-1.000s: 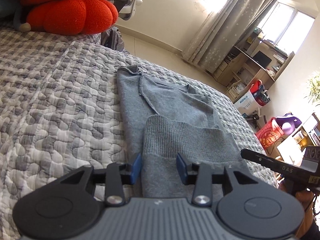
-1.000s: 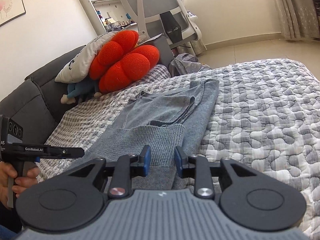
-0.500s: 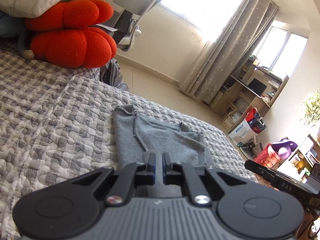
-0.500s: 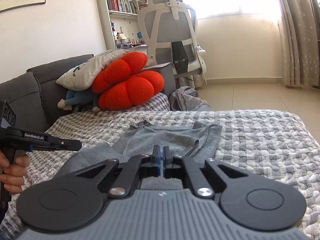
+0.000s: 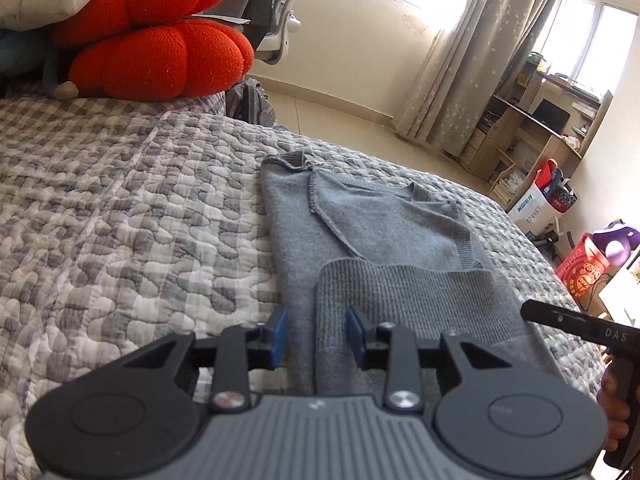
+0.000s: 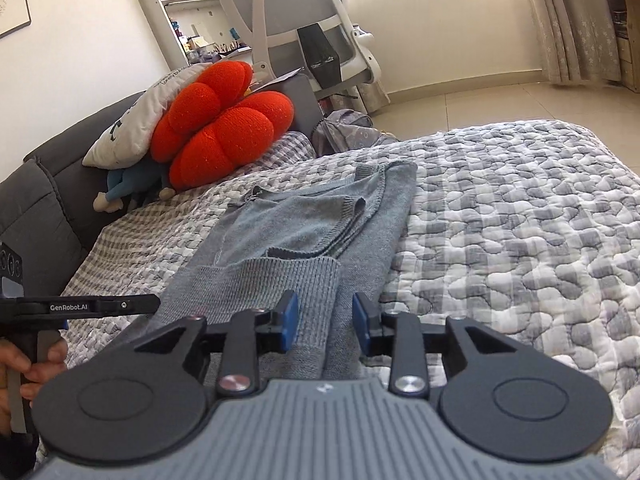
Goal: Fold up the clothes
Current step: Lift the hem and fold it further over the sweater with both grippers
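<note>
1. The near end of the grey sweater (image 5: 372, 236) is cut off in both wrist views: each gripper's own dark body covers the hem end closest to the cameras, so how that edge lies cannot be made out
2. In the left wrist view the right gripper shows only as a black bar at the right edge, with a few fingers of the person's hand (image 5: 616, 404) beneath it; its tips are out of that picture
3. In the right wrist view the left gripper likewise shows only as a black bar at the left edge, labelled "GenRobot.AI", with the person's other hand (image 6: 28, 364) partly cropped
4. The left gripper (image 5: 316, 334) has just been opening and stands released, its blue pads apart; the sweater's left edge lies between and below them, with no pad pressing on it
5. The right gripper (image 6: 326, 322) has also just been opening and is released; the sweater's right edge lies between its pads, which do not press on it
6. The sweater lies flat on the grey-and-white quilted bedspread (image 6: 500, 240), running lengthwise away from the grippers
7. Its ribbed hem band is folded up over the body, just beyond the pads
8. Beyond the band, a sleeve with a ribbed cuff lies folded across the sweater's chest
9. Far beyond the sweater's collar end, an orange pumpkin-shaped cushion (image 6: 224, 120) rests under a white pillow (image 6: 132, 128)
</note>
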{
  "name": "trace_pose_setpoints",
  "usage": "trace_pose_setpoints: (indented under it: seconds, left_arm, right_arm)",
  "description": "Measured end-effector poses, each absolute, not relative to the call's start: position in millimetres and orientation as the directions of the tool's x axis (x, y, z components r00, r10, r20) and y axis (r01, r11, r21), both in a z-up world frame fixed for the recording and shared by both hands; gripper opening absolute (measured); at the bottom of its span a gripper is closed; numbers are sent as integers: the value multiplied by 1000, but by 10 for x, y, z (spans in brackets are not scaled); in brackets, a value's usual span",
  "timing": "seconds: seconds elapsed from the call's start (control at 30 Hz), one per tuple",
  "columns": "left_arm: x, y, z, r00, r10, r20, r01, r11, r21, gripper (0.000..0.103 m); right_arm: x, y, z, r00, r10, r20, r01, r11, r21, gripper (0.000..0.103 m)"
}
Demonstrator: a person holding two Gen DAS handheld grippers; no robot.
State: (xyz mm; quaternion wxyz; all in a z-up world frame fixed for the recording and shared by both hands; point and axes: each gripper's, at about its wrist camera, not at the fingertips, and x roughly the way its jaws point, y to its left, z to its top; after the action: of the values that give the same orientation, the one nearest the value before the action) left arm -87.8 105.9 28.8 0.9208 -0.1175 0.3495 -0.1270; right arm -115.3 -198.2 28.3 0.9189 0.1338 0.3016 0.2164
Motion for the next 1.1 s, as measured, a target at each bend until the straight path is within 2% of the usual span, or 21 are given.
trace_pose_setpoints:
  seconds: [0.27, 0.3, 0.33, 0.37, 0.43, 0.77, 0.97, 1.1]
  left_arm:
    - [-869, 938, 279, 735, -282, -616, 162, 956, -245, 32]
    - [-873, 932, 279, 734, -285, -616, 161, 955, -249, 28]
    - [-887, 923, 294, 737, -282, -614, 164, 956, -242, 21]
    - [-901, 913, 309, 741, -278, -611, 167, 958, -234, 19]
    - [-930, 894, 339, 747, -272, -606, 172, 960, -220, 12]
    - [-1058, 851, 556, 792, -249, -558, 171, 967, -189, 8]
    - [-1061, 854, 607, 798, -259, -544, 166, 963, -214, 7]
    - [-1038, 852, 563, 804, -236, -547, 145, 968, -204, 7]
  right_arm:
    - [-1139, -1890, 213, 714, 485, -506, -335, 870, 361, 35]
    - [-1150, -1869, 208, 718, 479, -504, -340, 874, 347, 35]
    - [-1172, -1845, 209, 726, 471, -502, -346, 880, 325, 32]
    - [-1200, -1821, 216, 735, 462, -496, -352, 885, 304, 20]
    - [-1245, -1784, 243, 753, 446, -484, -356, 895, 270, 11]
    - [-1307, -1648, 473, 818, 397, -417, -372, 917, 143, 9]
    - [-1332, -1594, 542, 843, 386, -374, -379, 920, 96, 9]
    - [-1249, -1606, 456, 840, 367, -400, -357, 928, 101, 9]
